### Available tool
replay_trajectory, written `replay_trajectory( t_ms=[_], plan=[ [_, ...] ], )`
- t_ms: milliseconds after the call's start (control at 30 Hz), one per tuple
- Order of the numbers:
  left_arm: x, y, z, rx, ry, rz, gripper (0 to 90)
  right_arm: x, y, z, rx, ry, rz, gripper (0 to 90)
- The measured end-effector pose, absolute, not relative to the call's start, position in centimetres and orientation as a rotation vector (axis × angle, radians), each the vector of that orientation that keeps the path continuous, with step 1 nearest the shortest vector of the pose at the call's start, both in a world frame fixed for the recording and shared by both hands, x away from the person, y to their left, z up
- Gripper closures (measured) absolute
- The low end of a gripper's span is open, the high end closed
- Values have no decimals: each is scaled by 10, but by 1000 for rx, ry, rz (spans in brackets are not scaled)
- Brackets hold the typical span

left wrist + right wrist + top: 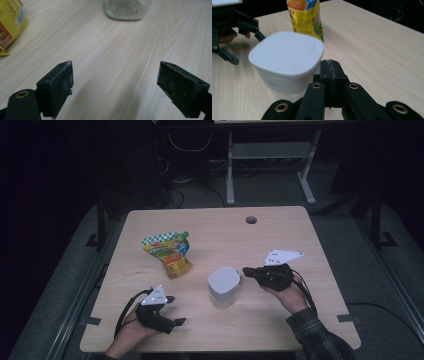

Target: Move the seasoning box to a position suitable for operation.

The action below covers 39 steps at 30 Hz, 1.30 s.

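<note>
The white-lidded jar (224, 285) was seen standing near the middle of the worktop (280, 227), somewhat toward its near edge. The right gripper (246, 271) was held just beside the jar's right side, its 2 fingers (332, 75) pressed together with nothing between them. The left gripper (176, 310) was held near the near-left corner, well apart from the jar, its fingers (61, 85) spread wide over bare wood. A yellow pouch (170, 252) was seen lying toward the left edge.

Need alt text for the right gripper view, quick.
The right gripper, fingers shut together, sits beside a white-lidded jar on the wooden table. A yellow pouch stands behind the jar, the left gripper beyond.
</note>
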<state>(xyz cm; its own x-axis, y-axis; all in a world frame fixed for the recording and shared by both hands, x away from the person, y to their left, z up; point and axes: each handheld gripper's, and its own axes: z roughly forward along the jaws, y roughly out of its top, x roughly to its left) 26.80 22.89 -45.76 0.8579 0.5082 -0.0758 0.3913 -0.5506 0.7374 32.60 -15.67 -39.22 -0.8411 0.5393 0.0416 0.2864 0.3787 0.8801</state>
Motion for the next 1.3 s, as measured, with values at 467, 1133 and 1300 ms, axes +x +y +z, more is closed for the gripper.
replay_trajectory(
  t_ms=[467, 1133, 1300],
  plan=[
    [268, 230, -458, 2216, 655, 188, 132, 340, -132, -372, 680, 2425, 1484, 898],
    [268, 230, -458, 2223, 654, 194, 132, 339, -131, -383, 676, 2472, 1446, 897],
    [269, 231, -458, 2221, 656, 189, 133, 339, -131, -383, 678, 2475, 1449, 897]
  ],
)
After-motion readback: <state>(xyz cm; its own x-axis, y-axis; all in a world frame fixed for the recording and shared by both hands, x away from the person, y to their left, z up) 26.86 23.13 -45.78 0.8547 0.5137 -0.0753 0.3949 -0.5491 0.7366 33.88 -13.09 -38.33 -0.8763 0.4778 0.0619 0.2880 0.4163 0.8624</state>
